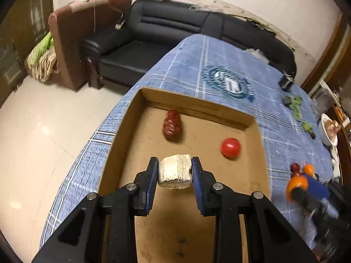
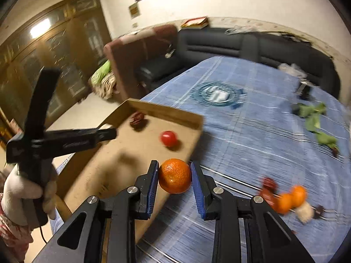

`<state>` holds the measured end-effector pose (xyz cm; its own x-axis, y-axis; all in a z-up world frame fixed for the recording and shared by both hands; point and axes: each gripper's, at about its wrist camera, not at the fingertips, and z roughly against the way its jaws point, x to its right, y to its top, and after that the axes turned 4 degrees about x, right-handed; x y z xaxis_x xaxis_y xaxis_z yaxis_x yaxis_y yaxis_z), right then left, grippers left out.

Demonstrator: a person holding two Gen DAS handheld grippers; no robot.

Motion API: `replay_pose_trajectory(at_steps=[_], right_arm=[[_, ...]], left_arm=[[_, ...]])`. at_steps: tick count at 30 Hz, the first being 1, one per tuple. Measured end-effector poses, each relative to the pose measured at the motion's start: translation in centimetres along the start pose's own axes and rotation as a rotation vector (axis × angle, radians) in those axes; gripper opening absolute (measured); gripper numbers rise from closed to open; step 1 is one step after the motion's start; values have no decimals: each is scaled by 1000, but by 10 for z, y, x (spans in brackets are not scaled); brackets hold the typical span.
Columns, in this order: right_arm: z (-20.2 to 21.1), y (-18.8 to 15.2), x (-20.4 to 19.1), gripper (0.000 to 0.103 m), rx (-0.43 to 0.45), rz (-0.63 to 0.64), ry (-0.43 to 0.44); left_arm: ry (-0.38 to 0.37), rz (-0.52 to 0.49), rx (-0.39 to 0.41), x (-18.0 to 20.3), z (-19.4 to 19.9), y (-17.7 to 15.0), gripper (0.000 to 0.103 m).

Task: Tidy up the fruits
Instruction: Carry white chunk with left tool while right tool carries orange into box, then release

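My left gripper (image 1: 175, 171) is shut on a pale whitish chunk (image 1: 175, 172) and holds it above the open cardboard box (image 1: 193, 104). In the box lie a wrinkled red date (image 1: 172, 126) and a red tomato (image 1: 230, 147). My right gripper (image 2: 174, 176) is shut on an orange (image 2: 174, 175), held over the box's right wall (image 2: 166, 109). The left gripper shows at the left of the right wrist view (image 2: 108, 132). Loose oranges (image 2: 291, 197), a dark red fruit (image 2: 268, 183) and a pale piece (image 2: 305, 212) lie on the blue cloth.
The blue checked cloth (image 1: 219, 57) covers the table. Green leaves (image 2: 313, 116) and a small dark object (image 2: 305, 89) lie at the far right. A white bowl (image 1: 326, 129) sits at the right edge. A black sofa (image 1: 153, 28) stands behind the table.
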<state>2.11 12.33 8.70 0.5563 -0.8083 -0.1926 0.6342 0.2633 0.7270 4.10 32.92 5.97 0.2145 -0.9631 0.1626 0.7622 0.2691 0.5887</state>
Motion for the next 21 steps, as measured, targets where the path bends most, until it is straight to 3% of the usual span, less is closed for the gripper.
replay_pose_trajectory(at_steps=[4,10,17,21], right_arm=[[-42,7,-20,33,-58,28,6],[-85,8,-30,33,-115,56,-16],[-103,5,-32,34,-138,62,-30],[-106,7,-31,35,-129,50,-33]], left_arm=[[1,47,-47,-13,-28,7,29],[-16,63,-51,-21,-40,10,29],[-52,73,-27,-22,-39,11,31],[-95,107,-17,-24,-35,9,41]])
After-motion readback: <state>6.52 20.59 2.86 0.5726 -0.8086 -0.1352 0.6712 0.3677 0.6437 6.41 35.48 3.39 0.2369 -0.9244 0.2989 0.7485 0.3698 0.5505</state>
